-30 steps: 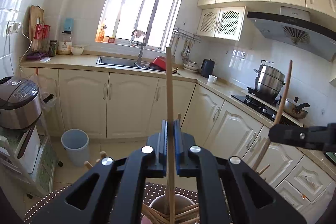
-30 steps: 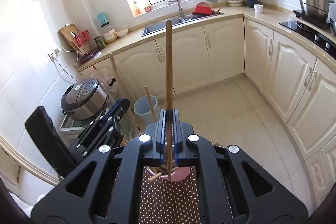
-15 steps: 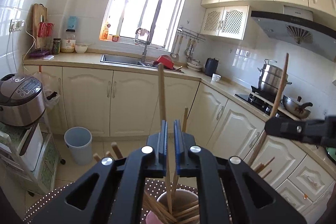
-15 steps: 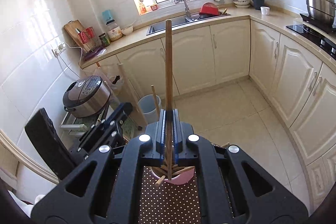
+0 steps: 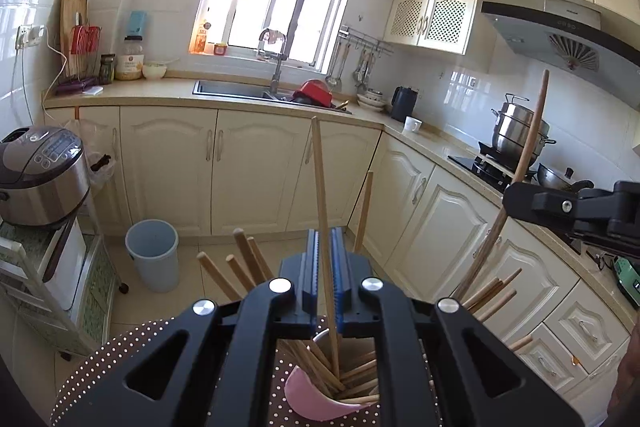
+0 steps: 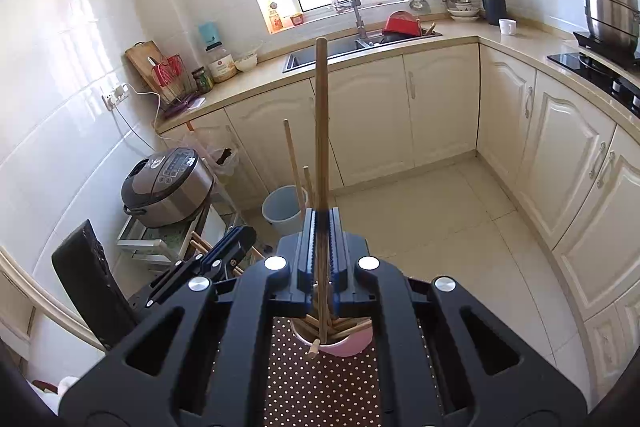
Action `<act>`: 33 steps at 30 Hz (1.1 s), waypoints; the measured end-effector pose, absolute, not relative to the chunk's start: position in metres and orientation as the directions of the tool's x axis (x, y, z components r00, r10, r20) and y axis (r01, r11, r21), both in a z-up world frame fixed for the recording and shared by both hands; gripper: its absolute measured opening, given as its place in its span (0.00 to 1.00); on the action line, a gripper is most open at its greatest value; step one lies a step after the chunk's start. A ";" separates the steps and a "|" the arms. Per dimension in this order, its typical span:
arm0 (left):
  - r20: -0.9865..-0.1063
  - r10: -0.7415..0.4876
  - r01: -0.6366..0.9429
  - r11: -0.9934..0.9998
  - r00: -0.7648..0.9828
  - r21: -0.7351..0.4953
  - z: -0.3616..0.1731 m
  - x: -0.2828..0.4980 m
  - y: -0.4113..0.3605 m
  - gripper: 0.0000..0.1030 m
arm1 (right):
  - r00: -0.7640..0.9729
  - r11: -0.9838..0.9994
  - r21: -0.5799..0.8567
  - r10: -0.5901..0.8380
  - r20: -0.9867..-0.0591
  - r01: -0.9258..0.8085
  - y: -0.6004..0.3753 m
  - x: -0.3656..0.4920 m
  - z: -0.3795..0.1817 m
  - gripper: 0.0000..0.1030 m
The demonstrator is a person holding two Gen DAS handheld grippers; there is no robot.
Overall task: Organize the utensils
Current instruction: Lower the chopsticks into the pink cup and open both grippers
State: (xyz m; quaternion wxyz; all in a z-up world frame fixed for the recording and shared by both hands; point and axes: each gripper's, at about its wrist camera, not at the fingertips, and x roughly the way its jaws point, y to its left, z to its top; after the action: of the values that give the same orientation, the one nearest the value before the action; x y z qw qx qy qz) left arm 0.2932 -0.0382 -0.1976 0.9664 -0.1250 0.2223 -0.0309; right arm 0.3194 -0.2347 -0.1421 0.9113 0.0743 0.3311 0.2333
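Holding one chopstick apiece, both grippers sat over the pink cup (image 5: pixel 320 401) on the polka-dot cloth (image 6: pixel 320 379).

L gripper (image 5: pixel 325 267): jaws narrow, clamped on a pale wooden chopstick (image 5: pixel 320 187). Stick's long axis ran near upright, tilted slightly left of vertical at the top; lower tip was already down inside the cup among the other sticks.

R gripper (image 6: pixel 321 247): jaws narrow, clamped on a darker wooden chopstick (image 6: pixel 321 115). Axis near upright too; lower end reached the cup mouth (image 6: pixel 332 343), tip at or just inside the near rim, couldn't tell which.

Cup lay directly below and just ahead of both sets of fingers, so the coming move looked like a plain release along each stick's own axis, no sideways shift needed. L seemed further along, judged by tip depth in the cup.

Other chopsticks (image 5: pixel 244 263) fanned out of the cup to the left and right, leaning outward past the rim. R gripper as seen from L cam (image 5: pixel 576 207) stood to the right of the cup, stick slanting up across the stove area.

Risk (judgement): released sticks could tip outward w/ the fan and lever the cup.
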 end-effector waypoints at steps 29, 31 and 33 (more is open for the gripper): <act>-0.486 -0.064 -0.073 0.963 0.872 -0.259 -0.164 0.253 0.000 0.36 | 0.708 0.886 0.214 0.459 -0.537 -0.412 -0.202 0.307 -0.159 0.06; -0.502 -0.052 -0.093 0.961 0.863 -0.260 -0.166 0.251 0.005 0.36 | 0.705 0.887 0.195 0.452 -0.546 -0.418 -0.197 0.307 -0.166 0.06; -0.511 -0.051 -0.102 0.958 0.858 -0.266 -0.169 0.249 0.011 0.36 | 0.700 0.886 0.184 0.451 -0.554 -0.426 -0.192 0.306 -0.172 0.06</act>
State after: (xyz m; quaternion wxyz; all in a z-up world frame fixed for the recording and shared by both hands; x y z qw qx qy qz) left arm 0.2495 0.0107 -0.1686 0.9531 -0.1435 0.2661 0.0133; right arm 0.3062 -0.1923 -0.1723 0.9217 0.0207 0.3058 0.2379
